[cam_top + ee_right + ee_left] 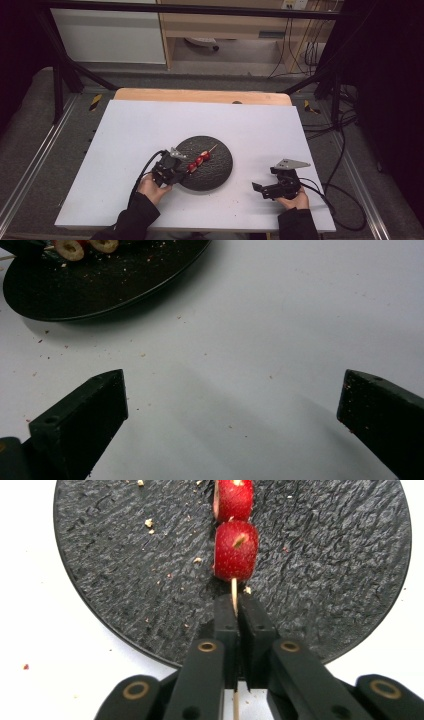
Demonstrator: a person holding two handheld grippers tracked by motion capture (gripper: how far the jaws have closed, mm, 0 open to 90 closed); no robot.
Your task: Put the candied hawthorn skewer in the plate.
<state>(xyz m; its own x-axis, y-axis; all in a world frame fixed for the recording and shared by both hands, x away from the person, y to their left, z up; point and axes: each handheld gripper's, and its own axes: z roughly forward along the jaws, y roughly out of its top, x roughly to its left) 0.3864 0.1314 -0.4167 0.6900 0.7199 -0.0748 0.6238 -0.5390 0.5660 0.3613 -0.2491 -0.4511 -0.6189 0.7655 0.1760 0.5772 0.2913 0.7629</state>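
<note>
Left gripper (235, 611) clamped on the bare end of a wooden skewer (234, 592), fingers (226, 617) pinching the stick just below the lowest strawberry piece (236, 550). Skewer of strawberries lying across the black slate plate (125, 580) on the white counter (150, 125). Best kept level, grip firm, stick centred between pads, lifted slowly so fruit stays threaded. Right gripper (232, 402) spread wide over bare counter, holding nothing, well apart from the plate.
</note>
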